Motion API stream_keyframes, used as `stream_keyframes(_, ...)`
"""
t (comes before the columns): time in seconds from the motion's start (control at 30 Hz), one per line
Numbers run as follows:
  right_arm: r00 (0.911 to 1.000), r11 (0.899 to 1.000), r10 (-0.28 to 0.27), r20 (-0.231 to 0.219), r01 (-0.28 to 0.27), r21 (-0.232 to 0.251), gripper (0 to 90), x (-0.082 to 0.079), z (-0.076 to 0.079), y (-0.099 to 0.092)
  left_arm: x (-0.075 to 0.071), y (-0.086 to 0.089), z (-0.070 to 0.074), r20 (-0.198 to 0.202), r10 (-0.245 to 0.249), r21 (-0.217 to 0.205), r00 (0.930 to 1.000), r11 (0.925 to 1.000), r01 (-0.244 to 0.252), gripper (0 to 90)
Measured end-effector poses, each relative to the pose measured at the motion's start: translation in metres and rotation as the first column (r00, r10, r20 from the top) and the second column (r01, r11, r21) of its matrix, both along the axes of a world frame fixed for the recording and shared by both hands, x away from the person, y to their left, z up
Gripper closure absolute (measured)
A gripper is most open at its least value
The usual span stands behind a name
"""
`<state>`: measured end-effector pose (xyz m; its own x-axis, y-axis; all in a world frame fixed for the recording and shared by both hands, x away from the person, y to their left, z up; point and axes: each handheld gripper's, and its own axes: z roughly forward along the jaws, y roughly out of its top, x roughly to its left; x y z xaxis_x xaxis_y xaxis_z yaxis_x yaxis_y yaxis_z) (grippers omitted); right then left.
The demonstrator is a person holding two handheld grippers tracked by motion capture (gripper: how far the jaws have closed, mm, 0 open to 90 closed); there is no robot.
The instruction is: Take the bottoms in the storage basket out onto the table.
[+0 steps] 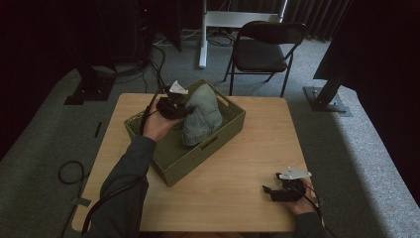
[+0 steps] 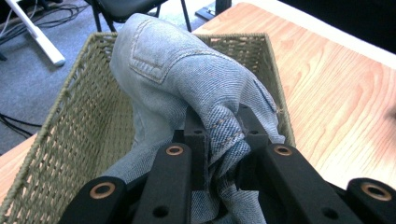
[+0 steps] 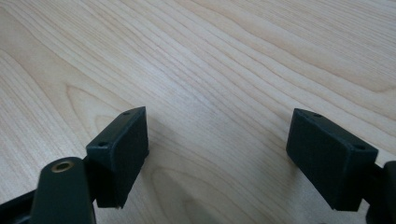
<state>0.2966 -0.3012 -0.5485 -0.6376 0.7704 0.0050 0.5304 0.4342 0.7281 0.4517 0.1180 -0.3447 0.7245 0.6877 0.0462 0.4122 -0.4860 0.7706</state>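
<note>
A pair of pale blue jeans [image 1: 200, 115] rises in a hump out of a green woven basket [image 1: 225, 130] near the table's middle. My left gripper [image 1: 184, 113] is over the basket's left half, shut on a fold of the jeans. In the left gripper view the denim [image 2: 182, 70] bunches between the two black jaws of that gripper [image 2: 223, 126], a seam pinched at their tips. My right gripper [image 1: 269, 192] rests low at the table's front right, open. In the right gripper view that gripper [image 3: 219, 140] has wide-set pads [image 3: 122, 149] with bare wood between them.
The wooden table [image 1: 257, 148] stands on grey carpet. A black folding chair [image 1: 265, 49] stands beyond its far edge, with a white stand leg [image 1: 202, 34] to its left. Dark stands and cables lie at the back left. The basket's woven wall [image 2: 88, 121] surrounds the jeans closely.
</note>
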Motion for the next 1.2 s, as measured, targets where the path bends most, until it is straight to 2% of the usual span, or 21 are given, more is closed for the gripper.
stream_keyframes(0.67, 1.0, 1.0, -0.005, 0.008, 0.005, 0.005, 20.5, 0.001, -0.001, -0.001, -0.006, -0.018, 0.039, 0.054, -0.047, -0.011, 0.9974, 0.9988, 0.048, 79.2)
stream_keyframes(0.93, 1.0, 1.0, -0.005, 0.008, 0.005, 0.005, 20.5, 0.001, -0.001, -0.001, -0.009, -0.032, 0.048, 0.069, -0.079, -0.034, 0.9945, 0.9961, 0.082, 79.2)
stream_keyframes(1.2, 1.0, 1.0, -0.006, 0.007, 0.006, 0.006, 20.5, 0.001, -0.001, 0.0, -0.016, -0.053, 0.052, 0.078, -0.127, -0.049, 0.9888, 0.9901, 0.131, 79.2)
